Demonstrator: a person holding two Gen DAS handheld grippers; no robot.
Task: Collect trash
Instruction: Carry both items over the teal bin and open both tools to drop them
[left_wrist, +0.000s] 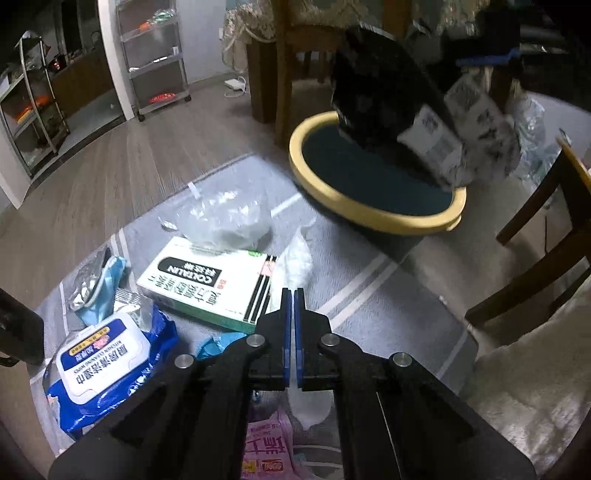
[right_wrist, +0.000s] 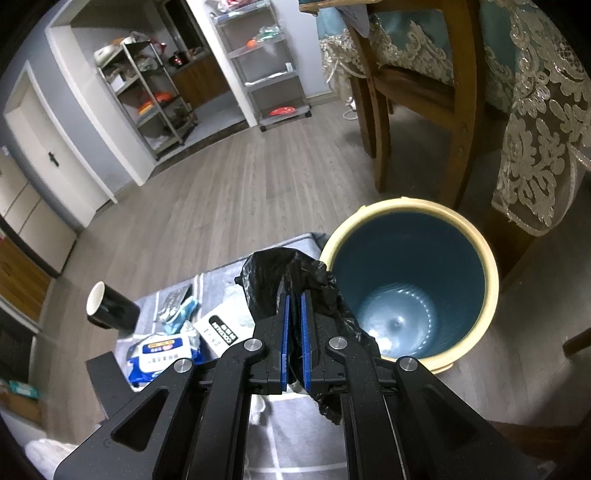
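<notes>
We have barely begun: our right gripper (right_wrist: 293, 295) clamps a black bin bag (right_wrist: 284, 280) beside the unlined bin (right_wrist: 480, 258), our left gripper (left_wrist: 293, 295) is closed on nothing, and wipes pack (left_wrist: 103, 350), box (left_wrist: 210, 280) and wrappers lie uncollected on the mat (left_wrist: 369, 280).

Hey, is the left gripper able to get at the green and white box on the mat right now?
Probably yes. The green and white box lies uncovered just ahead of the left gripper, nothing between them. But that gripper is shut and would have to open first.
</notes>
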